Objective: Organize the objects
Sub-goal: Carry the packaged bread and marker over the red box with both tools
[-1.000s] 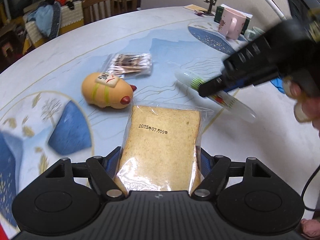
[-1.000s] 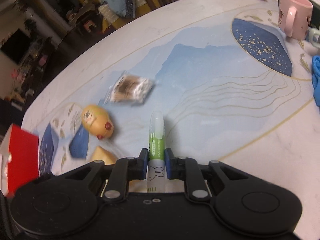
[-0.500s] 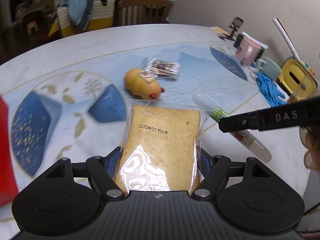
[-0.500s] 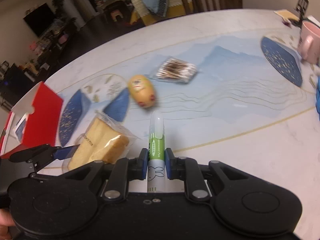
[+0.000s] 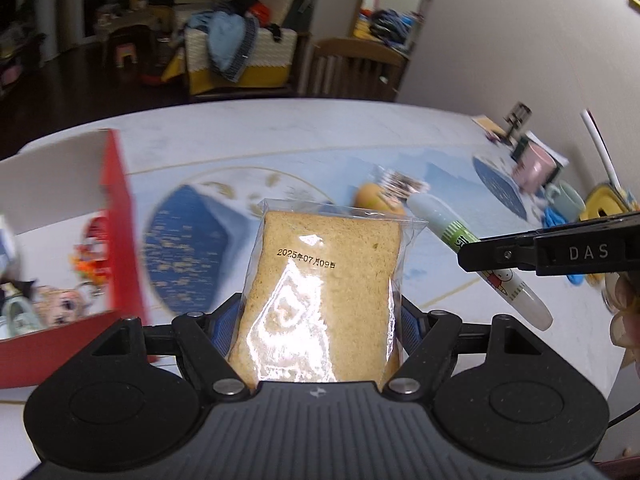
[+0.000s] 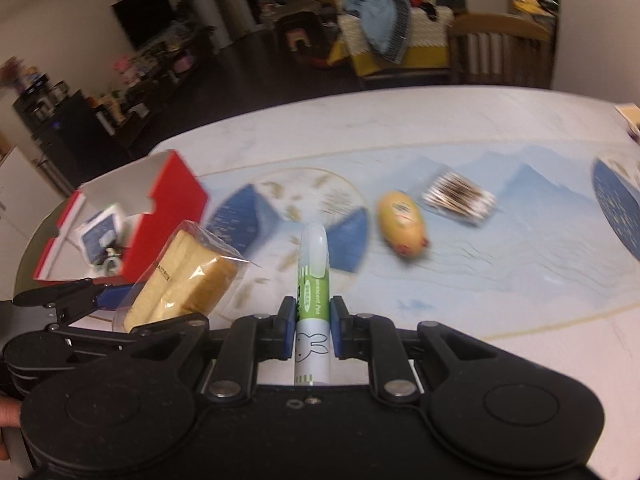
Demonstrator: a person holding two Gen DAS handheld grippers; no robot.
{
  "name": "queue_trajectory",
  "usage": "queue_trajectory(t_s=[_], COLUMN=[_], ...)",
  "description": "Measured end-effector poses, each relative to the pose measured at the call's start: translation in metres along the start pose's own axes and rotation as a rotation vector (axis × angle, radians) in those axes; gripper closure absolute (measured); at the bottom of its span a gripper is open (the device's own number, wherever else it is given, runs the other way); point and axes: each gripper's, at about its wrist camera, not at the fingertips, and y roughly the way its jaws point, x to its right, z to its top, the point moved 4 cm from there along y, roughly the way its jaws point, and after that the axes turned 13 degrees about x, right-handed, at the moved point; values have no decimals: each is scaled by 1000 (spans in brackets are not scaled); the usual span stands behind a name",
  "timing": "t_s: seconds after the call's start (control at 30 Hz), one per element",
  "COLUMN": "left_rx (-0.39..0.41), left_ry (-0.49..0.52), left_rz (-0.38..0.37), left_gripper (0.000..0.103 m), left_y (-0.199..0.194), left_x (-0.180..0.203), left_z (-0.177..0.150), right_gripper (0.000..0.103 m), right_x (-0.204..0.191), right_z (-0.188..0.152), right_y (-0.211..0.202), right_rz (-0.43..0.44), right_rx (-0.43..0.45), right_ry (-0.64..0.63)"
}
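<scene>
My left gripper (image 5: 316,332) is shut on a bagged slice of bread (image 5: 324,292) and holds it above the table; the bread also shows in the right wrist view (image 6: 184,276). My right gripper (image 6: 313,320) is shut on a white and green pen (image 6: 313,280) with a rabbit print; the pen shows in the left wrist view (image 5: 480,256) just right of the bread. A red open box (image 5: 116,216) holding small items stands at the left; it also shows in the right wrist view (image 6: 168,208).
A yellow egg-shaped toy (image 6: 402,224) and a packet of cotton swabs (image 6: 460,198) lie on the patterned table (image 6: 520,272). A pink mug (image 5: 536,168), a pale mug (image 5: 566,200) and blue gloves (image 5: 556,216) are at the far right. A wooden chair (image 6: 500,48) stands behind.
Both grippers have swung left and risen with their loads. The red box has come into view at the left, and the toy and swabs now sit farther right and away.
</scene>
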Motion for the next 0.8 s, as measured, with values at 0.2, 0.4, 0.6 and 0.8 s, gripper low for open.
queue_trajectory(t_s=[0.2,0.4,0.6,0.8], left_rx=[24,48,65,71], left_ry=[-30,-46,-43,-21], left_rz=[56,113,166,212], left_gripper=[27,27,27,27], left_y=[-29,-50,-62,-65], left_x=[-43,-87,-128,-167], left_z=[6,11,21,31], right_gripper=[86,86,86,86], right_x=[-54,-104,-146,-178], right_z=[15,27,33,42], right_y=[12,27,48,72], right_rz=[70,124,151,158], right_rx=[10,16,10,8], right_ry=[-65,-129,-172,-187])
